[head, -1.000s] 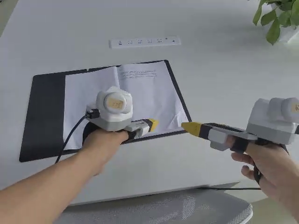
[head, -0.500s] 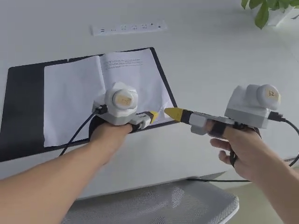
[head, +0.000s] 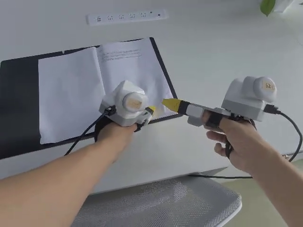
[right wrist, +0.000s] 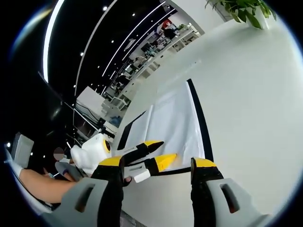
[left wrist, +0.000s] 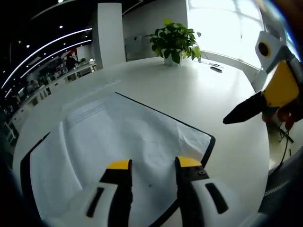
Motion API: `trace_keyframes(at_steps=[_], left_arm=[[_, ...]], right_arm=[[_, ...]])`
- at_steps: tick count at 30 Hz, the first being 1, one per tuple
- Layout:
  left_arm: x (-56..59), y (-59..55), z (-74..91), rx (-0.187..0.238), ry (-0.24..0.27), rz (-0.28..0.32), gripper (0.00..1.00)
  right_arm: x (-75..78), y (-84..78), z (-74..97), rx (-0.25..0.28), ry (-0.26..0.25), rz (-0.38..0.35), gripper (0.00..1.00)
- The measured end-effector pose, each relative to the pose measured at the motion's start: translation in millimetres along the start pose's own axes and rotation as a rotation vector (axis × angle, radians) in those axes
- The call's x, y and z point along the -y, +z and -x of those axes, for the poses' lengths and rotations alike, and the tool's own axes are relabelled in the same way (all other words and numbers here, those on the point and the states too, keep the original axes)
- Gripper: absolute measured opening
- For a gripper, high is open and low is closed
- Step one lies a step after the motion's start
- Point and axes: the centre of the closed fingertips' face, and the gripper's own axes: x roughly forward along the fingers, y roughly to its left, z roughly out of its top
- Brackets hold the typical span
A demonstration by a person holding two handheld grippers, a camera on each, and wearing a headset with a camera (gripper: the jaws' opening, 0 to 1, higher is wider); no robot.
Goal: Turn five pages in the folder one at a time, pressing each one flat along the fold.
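The black folder (head: 19, 94) lies open on the white table, with white pages (head: 71, 90) spread flat across it. My left gripper (head: 149, 111) hovers open over the near right corner of the right page (left wrist: 123, 132), paper showing between its yellow tips (left wrist: 154, 163). My right gripper (head: 169, 103) points left at that same corner, just beside the left gripper's tips and off the folder's edge. Its jaws (right wrist: 157, 162) stand wide apart and hold nothing. The left gripper (right wrist: 158, 152) and the folder (right wrist: 175, 118) lie ahead of it.
A white power strip (head: 127, 17) lies beyond the folder. A potted plant (left wrist: 175, 40) stands at the far side of the table. A grey mesh chair (head: 165, 203) sits below the table's near edge. Cables trail from both grippers.
The right gripper has moved left, closing most of the gap to the left gripper at the folder's near right corner. The left gripper has stayed over that corner; the head camera shifted.
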Motion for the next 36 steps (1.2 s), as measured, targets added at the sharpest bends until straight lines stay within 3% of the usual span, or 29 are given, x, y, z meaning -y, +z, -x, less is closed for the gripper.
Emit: trace_keyframes(at_steps=[15,20,24,30,36], left_arm=[[-2.4,0.1,-1.7,-0.010,-0.001,-0.004,0.30],[-16.9,-0.3,-2.7,-0.023,0.038,-0.029,0.14],[-13.6,0.5,-0.6,-0.026,0.030,-0.036,0.12],[-12.4,1.6,2.3,-0.028,0.034,-0.024,0.10],[-11.9,2.3,4.3,-0.030,0.035,-0.013,0.10]], right_arm=[[7.7,3.3,-0.4,0.040,0.006,-0.044,0.54],[10.1,7.6,-1.2,0.057,0.012,-0.044,0.53],[12.2,10.3,-4.4,0.057,0.014,-0.040,0.52],[10.5,5.2,-15.0,0.006,0.024,0.036,0.49],[17.3,-1.4,-27.3,-0.032,0.013,0.028,0.47]])
